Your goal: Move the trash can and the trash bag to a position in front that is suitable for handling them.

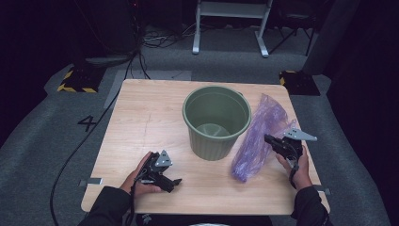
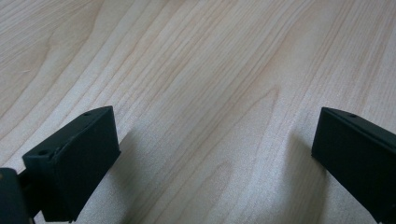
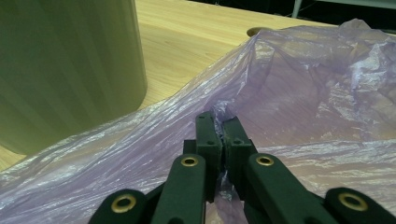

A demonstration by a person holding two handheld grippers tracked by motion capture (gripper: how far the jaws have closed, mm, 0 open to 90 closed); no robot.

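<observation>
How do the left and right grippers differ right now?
The left gripper has its jaws wide apart with nothing between them; the right gripper is shut on the purple bag. The left one sits low over bare table, near the front edge; the right one is at the bag, right of the green bin. Both are black, hand-held and carry a grey plate.

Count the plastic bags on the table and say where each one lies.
1. A purple plastic bag lies on the table, right of the green bin; the right tongs are shut on a fold of it. None shows inside the bin.
</observation>
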